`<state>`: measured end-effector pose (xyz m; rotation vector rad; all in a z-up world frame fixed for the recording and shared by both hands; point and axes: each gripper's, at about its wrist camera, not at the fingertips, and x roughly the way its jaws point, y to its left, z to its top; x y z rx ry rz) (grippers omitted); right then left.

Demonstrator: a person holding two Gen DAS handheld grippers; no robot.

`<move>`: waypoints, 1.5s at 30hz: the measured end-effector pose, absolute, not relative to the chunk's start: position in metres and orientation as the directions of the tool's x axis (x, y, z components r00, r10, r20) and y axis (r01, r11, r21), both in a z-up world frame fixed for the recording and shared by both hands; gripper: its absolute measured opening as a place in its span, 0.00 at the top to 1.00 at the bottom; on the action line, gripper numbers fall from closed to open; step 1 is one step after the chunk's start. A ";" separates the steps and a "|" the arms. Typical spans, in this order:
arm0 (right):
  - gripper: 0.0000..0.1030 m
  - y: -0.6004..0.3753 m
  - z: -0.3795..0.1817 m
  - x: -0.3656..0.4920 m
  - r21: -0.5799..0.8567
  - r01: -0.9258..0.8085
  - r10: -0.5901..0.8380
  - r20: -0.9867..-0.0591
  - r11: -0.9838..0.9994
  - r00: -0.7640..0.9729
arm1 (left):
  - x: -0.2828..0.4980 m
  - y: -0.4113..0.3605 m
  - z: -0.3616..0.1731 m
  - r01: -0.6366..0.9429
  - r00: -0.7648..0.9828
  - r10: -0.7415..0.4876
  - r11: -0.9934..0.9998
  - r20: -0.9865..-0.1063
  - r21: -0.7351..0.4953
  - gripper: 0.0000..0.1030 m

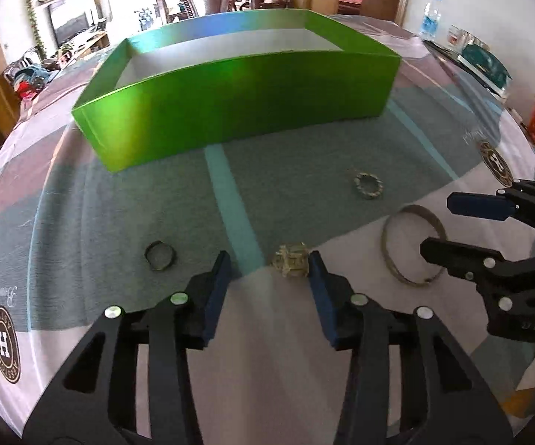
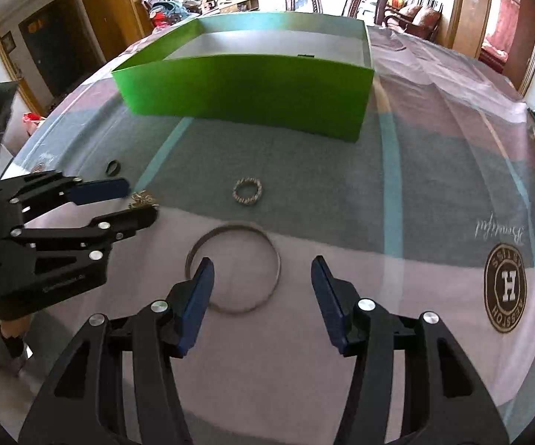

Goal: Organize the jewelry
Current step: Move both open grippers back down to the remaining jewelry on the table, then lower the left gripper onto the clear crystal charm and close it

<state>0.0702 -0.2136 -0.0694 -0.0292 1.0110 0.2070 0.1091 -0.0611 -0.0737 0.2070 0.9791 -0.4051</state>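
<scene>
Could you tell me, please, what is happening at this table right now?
A person is sorting jewelry with two handheld claws. The left claw is open around a small gold chunky ring, not yet gripping it. The right claw is open over a large thin silver bangle. A beaded silver ring and a dark band ring lie on the cloth. The green cardboard box waits behind.

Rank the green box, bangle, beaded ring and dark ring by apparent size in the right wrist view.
1. green box
2. bangle
3. beaded ring
4. dark ring, though it lies farther off, so its true size against the beaded ring is unsure.
</scene>
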 end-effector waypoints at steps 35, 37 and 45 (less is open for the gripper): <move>0.82 -0.200 -0.076 0.081 0.035 -0.122 0.097 -0.827 0.992 0.553 | 0.109 -0.064 -0.074 0.323 0.574 -0.141 0.944 -0.807 0.065 0.62; 0.82 -0.201 -0.076 0.081 0.041 -0.121 0.102 -0.827 0.992 0.553 | 0.109 -0.064 -0.074 0.323 0.574 -0.141 0.944 -0.807 0.065 0.62; 0.82 -0.203 -0.077 0.080 0.038 -0.123 0.101 -0.825 0.992 0.556 | 0.109 -0.064 -0.074 0.324 0.574 -0.142 0.944 -0.807 0.064 0.62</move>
